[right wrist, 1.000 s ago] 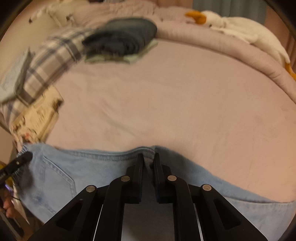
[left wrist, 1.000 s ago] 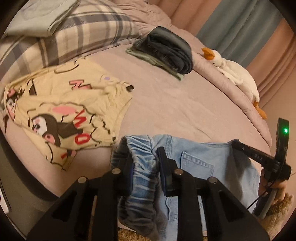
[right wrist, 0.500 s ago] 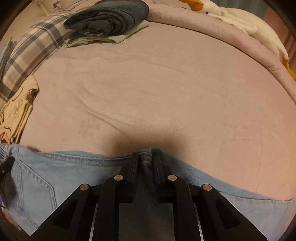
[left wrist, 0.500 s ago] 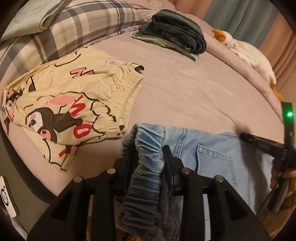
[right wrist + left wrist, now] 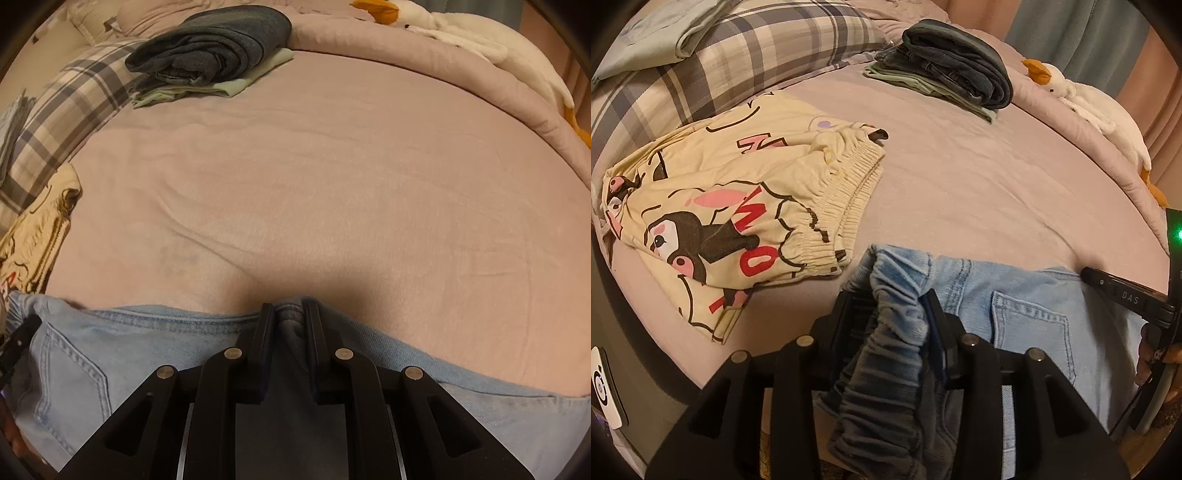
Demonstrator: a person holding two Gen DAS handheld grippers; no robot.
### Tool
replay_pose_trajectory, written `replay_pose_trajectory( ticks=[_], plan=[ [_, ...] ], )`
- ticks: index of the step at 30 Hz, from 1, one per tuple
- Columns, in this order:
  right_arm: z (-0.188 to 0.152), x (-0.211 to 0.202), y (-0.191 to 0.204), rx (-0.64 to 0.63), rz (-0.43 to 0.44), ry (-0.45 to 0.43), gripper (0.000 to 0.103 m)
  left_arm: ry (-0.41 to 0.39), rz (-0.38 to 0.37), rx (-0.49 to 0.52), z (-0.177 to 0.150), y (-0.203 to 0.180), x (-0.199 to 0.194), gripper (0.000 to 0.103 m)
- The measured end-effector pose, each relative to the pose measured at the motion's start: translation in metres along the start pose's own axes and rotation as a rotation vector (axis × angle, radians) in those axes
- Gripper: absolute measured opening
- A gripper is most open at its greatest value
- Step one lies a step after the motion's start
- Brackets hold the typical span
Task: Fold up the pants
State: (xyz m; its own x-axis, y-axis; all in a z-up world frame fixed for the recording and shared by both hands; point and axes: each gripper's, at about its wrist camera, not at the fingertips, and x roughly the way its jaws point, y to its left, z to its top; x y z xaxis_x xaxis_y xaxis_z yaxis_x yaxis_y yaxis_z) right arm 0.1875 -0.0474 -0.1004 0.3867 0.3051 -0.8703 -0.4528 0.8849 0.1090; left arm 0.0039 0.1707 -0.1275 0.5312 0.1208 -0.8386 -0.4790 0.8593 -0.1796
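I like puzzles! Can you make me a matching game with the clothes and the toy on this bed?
Things:
1. light blue jeans
2. yellow cartoon shorts
3. dark folded pants
4. white toy goose

Places:
A. stacked on a pale green garment
B. on the bed's far rolled edge
C. spread flat beside the plaid pillow
D. at the near bed edge, waistband between the left gripper fingers

Pairs: 1-D, 2-C, 3-A, 4-B
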Motion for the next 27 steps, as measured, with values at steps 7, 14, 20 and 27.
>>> replay_pose_trajectory(
  ticks=[7,14,20,27],
  plan=[
    [0.0,0.001,0.003,0.009,-0.01,-0.008,0.012,-0.013,0.004,-0.009,-0.001,0.0,0.001,0.041],
    [-0.001,0.0,0.004,0.006,-0.023,-0.011,0.012,-0.008,0.009,-0.004,0.0,-0.001,0.003,0.041],
    [0.001,0.002,0.009,-0.028,-0.064,-0.023,0.013,-0.011,0.029,-0.004,0.001,-0.004,0.005,0.041],
    [0.003,-0.003,0.013,-0.087,-0.106,-0.077,0.017,0.04,0.026,-0.015,0.017,-0.01,-0.019,0.043]
  ],
)
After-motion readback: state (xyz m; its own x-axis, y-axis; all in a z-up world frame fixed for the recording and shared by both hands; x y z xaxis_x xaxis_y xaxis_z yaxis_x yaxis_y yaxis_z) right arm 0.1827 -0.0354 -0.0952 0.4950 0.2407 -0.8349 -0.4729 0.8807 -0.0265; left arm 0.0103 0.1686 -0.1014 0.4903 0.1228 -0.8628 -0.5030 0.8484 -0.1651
